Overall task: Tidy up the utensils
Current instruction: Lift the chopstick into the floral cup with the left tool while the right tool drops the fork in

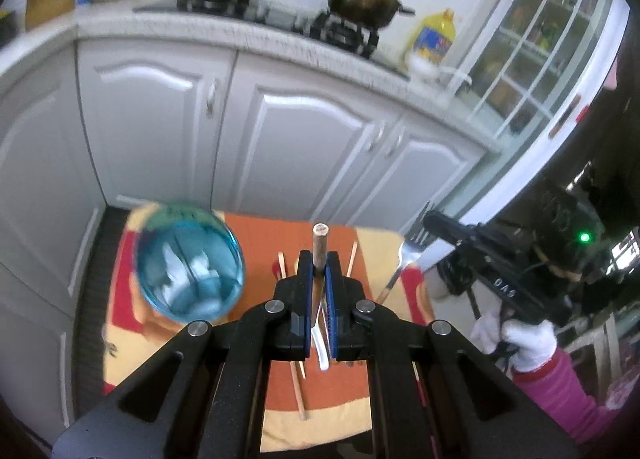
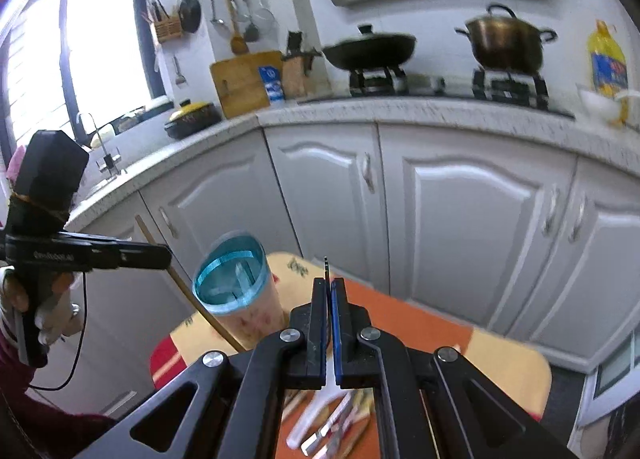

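Observation:
My left gripper (image 1: 319, 263) is shut on a wooden chopstick (image 1: 319, 246), which sticks up between the blue pads, above the table. The blue-rimmed cup (image 1: 190, 263) stands on the table to its left; in the right wrist view the cup (image 2: 232, 281) has dividers inside. My right gripper (image 2: 330, 286) is shut on a fork, whose thin dark tines (image 2: 327, 266) poke up edge-on between the pads. In the left wrist view that fork (image 1: 404, 263) hangs from the right gripper (image 1: 434, 225). The left gripper's chopstick (image 2: 188, 291) slants beside the cup. Loose chopsticks (image 1: 298, 391) and a white spoon (image 1: 321, 347) lie on the orange cloth.
The small table with its orange and yellow cloth (image 1: 260, 243) stands in front of white kitchen cabinets (image 2: 460, 211). More utensils (image 2: 320, 423) lie under my right gripper. A wok (image 2: 368, 49), a pot (image 2: 506, 41) and an oil bottle (image 2: 606, 61) sit on the counter behind.

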